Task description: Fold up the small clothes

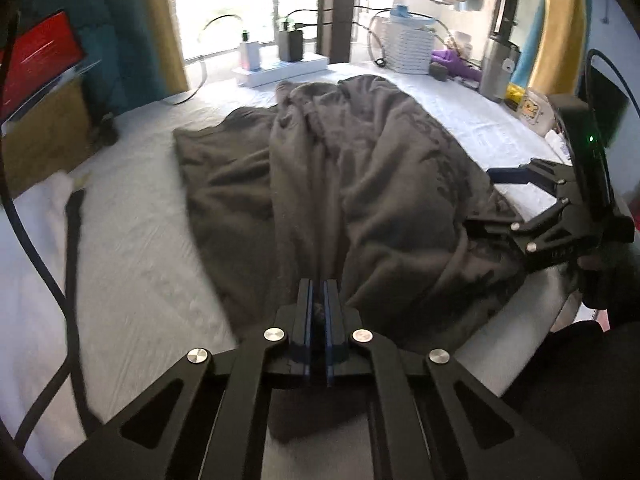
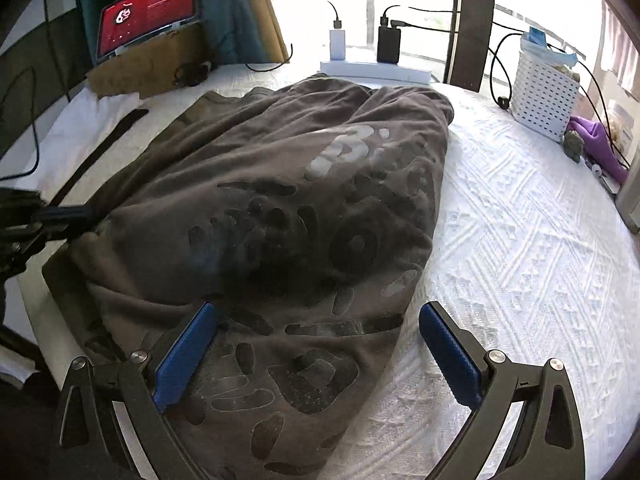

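Observation:
A dark grey-brown printed T-shirt lies rumpled on the white bed cover; it also shows in the right wrist view. My left gripper is shut on the shirt's near edge, cloth pinched between the blue pads. It shows at the left edge of the right wrist view. My right gripper is open, its blue pads spread over the shirt's near right part, holding nothing. It shows at the right in the left wrist view.
A white basket, purple cloth and power banks on a white box line the far edge by the window. A laptop with a red screen sits on a cardboard box at the far left. Black cables trail on the left.

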{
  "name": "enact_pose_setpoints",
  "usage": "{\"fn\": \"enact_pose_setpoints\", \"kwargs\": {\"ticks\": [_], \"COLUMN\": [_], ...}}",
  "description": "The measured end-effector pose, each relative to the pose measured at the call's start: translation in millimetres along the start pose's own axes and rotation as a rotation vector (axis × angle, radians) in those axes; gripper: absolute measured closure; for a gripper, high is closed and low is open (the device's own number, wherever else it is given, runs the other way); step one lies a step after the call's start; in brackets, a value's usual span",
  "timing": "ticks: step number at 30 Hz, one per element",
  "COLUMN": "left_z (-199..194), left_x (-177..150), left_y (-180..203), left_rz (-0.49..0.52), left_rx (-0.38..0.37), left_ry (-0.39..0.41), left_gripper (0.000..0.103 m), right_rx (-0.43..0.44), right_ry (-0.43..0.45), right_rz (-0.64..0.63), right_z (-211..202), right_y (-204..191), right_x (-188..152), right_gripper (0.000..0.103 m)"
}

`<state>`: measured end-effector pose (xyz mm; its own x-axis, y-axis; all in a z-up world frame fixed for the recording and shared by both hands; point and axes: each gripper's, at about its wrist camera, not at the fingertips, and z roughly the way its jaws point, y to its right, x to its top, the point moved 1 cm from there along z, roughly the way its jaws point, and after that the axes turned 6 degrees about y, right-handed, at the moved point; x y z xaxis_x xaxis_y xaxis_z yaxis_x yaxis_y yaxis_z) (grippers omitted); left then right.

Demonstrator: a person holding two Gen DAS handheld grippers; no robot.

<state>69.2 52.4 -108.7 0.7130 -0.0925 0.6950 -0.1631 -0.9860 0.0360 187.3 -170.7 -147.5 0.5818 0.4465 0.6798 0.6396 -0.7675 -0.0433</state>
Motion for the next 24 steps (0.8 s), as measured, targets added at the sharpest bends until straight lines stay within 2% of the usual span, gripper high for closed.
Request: {"fn": "enact_pose_setpoints", "kwargs": {"ticks": [7,13,15,17,18,24], "left_z": [-6.8,-12.8,-17.5,-22.5,-24.7,-21.3], "left_x": [-24.8,-19.2,-18.2,-17.3,-15.4,10.4], "left_y": [7.5,-6.7,-12.2,-20.6,-27.9,-57.9], "left_rz": [-0.048,-0.116,-0.113,-0.117,-0.130,-0.191], "left_rx": [0.018,-0.023,-0.015,0.022,0.039,0.081], "left_ry": [-0.060,-0.057,-0.057,-0.049,-0.040,0.032], "left_gripper": [0.100,0.097,0.092,0.071,0.068,0.067], "right_rx": [0.011,0.032,0.034,0.038,0.039,0.018], "right_ry": [-0.018,-0.019,-0.004,0.016,0.023,0.050], "right_rz": [-0.045,-0.039,-0.022,0.007,0.022,0.052], "right_z": [-2.1,-5.3,-10.0,-15.9,-18.0,-19.8], "right_y": [-4.7,-1.2,4.7,13.5,18.7,40.8], "right_x": [-4.6,-4.6,-2.3,1.5,3.9,21.9], "right_gripper": [0.001,0.001,0.001,0.001,0.001,0.001]}}
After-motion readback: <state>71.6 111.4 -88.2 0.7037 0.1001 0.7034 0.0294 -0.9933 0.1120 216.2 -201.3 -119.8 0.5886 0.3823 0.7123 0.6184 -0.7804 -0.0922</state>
